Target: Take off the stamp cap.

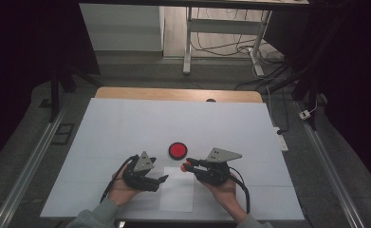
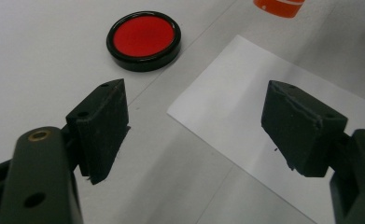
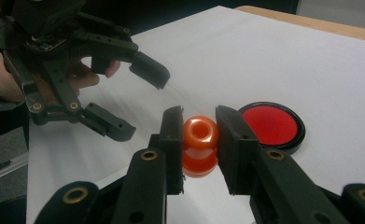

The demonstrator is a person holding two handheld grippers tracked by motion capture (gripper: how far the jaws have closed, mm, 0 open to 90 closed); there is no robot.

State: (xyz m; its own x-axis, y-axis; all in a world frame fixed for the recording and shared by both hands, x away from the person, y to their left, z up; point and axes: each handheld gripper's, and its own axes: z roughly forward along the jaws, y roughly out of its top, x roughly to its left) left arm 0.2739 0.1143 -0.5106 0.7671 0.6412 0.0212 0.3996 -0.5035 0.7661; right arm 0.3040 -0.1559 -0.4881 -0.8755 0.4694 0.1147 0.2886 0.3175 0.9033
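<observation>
A round red disc with a black rim [image 1: 177, 150] [image 2: 143, 40] [image 3: 271, 125] lies on the white table cover [image 1: 126, 128]. My right gripper [image 1: 187, 166] [image 3: 199, 135] is shut on an orange waisted piece with a hole in its top [image 3: 200, 145] [image 1: 184, 167], just left of the disc in the right gripper view. Part of that orange piece [image 2: 279, 6] shows at the top of the left gripper view. My left gripper [image 1: 162, 180] [image 2: 194, 116] [image 3: 133, 100] is open and holds nothing, above the edge of a white paper sheet [image 1: 177, 190] [image 2: 264, 130].
A wooden table edge [image 1: 178, 94] shows beyond the cover at the far side. Desk legs and cables [image 1: 249, 47] stand on the floor behind. Metal rails [image 1: 26, 166] run along both sides of the table.
</observation>
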